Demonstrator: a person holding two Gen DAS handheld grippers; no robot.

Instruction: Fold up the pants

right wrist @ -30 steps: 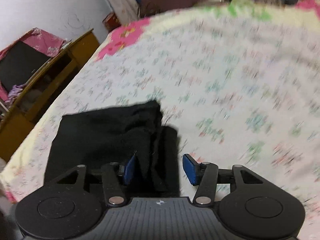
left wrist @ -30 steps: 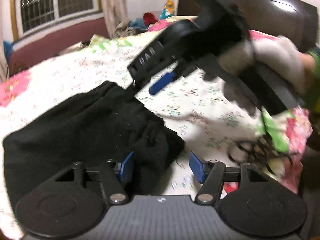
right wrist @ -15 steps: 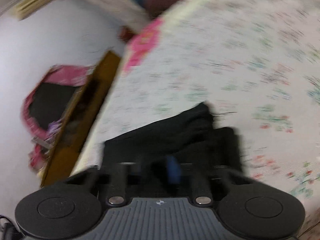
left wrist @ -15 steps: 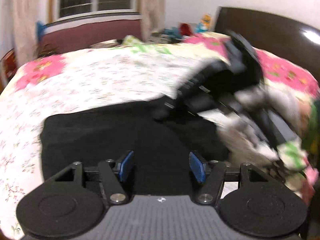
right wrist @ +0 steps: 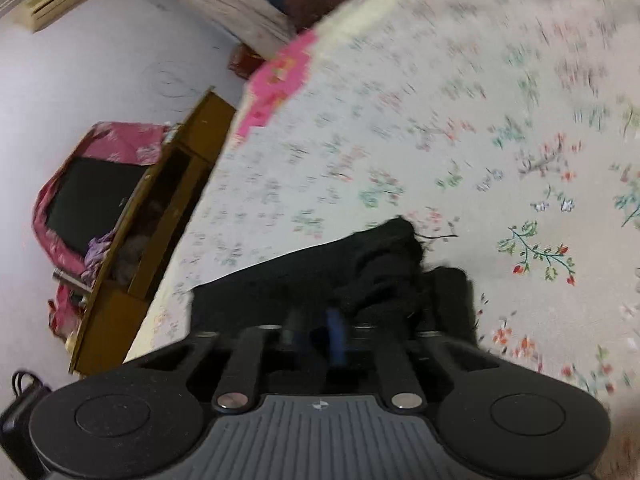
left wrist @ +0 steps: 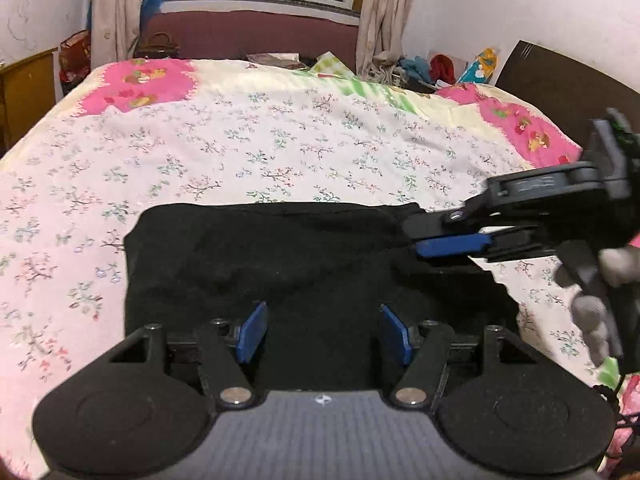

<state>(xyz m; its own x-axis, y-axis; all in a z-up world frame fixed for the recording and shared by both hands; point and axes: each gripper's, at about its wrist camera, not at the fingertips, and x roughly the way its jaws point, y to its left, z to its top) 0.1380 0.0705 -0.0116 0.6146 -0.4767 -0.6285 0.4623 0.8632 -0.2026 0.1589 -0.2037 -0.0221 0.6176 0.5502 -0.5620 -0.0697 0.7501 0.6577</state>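
Black pants lie folded in a rough rectangle on the flowered bedspread. My left gripper is open just above the pants' near edge, with nothing between its blue pads. My right gripper reaches in from the right, shut on the pants' right end. In the right wrist view its blue pads sit close together with bunched black cloth in front of them.
A dark wooden headboard stands at the right. A wooden cabinet with a pink-covered screen stands past the bed's left edge. Window, curtains and piled clothes are at the far wall.
My right gripper closed on the right end of the pants. My left gripper swung to face the pants squarely and stayed open. The pants now lie flatter.
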